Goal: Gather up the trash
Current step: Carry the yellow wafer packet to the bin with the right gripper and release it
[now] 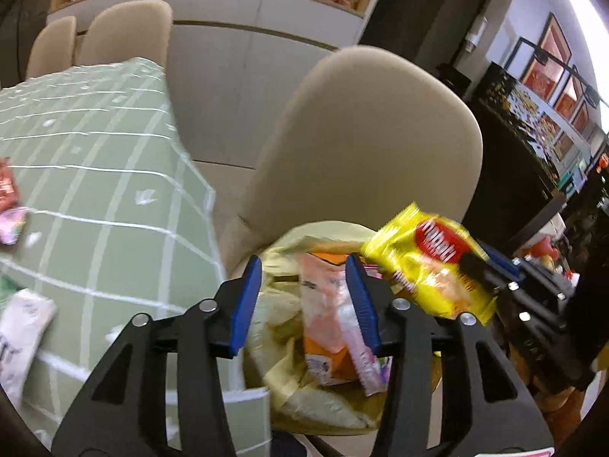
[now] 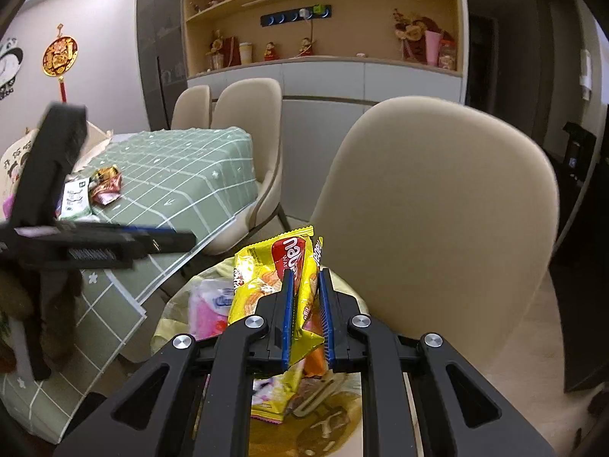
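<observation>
Yellow foil is what I see first: the yellow wafer packet (image 2: 278, 278) with its red oval logo is pinched between the blue pads of my right gripper (image 2: 306, 316), and the jaws are nearly together on the foil. I hold this packet over the trash bag (image 1: 289, 384), a pale yellow bag that sits on the seat of a beige chair (image 2: 437, 209). My left gripper (image 1: 304, 301) points down into the same bag; its jaws stand apart and the pads (image 1: 247, 297) press on nothing. Between them, lower in the bag, lie an orange wrapper (image 1: 323, 358) and a pink and white wrapper (image 1: 335, 304); I cannot tell if either one touches a pad. In the left wrist view the yellow packet hangs just beside the right jaw of this gripper, above the bag's edge. The table with the green checked cloth (image 2: 182, 167) is to the left of the chair, and its near corner comes close to the bag. Trash is on the cloth: a red and gold wrapper (image 2: 106, 186) and a white sachet (image 2: 76, 202) lie together toward the left edge in the right wrist view. In the left wrist view a white packet (image 1: 23, 327) and a red wrapper (image 1: 7, 186) lie at the left border, both blurred. Two more beige chairs (image 2: 228, 110) stand at the far edge of the table.
</observation>
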A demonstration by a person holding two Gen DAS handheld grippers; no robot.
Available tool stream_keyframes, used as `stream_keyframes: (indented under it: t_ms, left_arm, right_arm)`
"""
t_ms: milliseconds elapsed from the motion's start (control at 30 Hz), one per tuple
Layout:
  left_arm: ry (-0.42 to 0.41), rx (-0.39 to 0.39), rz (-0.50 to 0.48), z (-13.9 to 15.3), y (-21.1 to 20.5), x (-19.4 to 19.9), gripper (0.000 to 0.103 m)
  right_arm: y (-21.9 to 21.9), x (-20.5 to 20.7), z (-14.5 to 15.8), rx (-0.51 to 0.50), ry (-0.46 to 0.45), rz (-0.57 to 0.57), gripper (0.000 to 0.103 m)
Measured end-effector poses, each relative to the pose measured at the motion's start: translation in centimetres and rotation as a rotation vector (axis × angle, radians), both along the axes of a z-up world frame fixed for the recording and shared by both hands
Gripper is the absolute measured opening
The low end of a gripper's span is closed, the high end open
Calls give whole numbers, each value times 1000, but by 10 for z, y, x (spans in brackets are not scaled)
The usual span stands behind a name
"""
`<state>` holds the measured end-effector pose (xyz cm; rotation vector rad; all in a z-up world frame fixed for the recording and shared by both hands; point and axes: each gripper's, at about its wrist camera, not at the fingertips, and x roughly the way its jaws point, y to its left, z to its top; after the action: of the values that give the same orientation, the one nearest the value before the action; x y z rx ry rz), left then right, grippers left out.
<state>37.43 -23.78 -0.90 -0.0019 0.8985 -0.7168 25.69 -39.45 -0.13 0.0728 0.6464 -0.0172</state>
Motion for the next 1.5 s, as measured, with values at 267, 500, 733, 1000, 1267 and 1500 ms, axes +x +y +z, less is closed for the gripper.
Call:
stream_keyframes:
  t_ms: [267,500,733,1000,1267,1500]
  left_arm:
    - [7,62,25,8,45,-34,50]
    - [4,74,-8,8,64,-55,50]
    - [9,59,-11,9,77,-59,55]
    - [11,48,-7,12,83,-66,55]
    - [-41,48,56,25,125,-76,58]
    - [-87,25,146,31,174,-74,58]
  right_arm:
    - [26,9,-27,-18,54,48,14]
    - [34,23,-67,23,230,91,15]
    - [18,3,-41,74,121,54,47]
    - [43,35,-65,109,215,113,39]
    - [51,53,-102,97,336,66,37]
    - [40,30,-69,120,227,27,51]
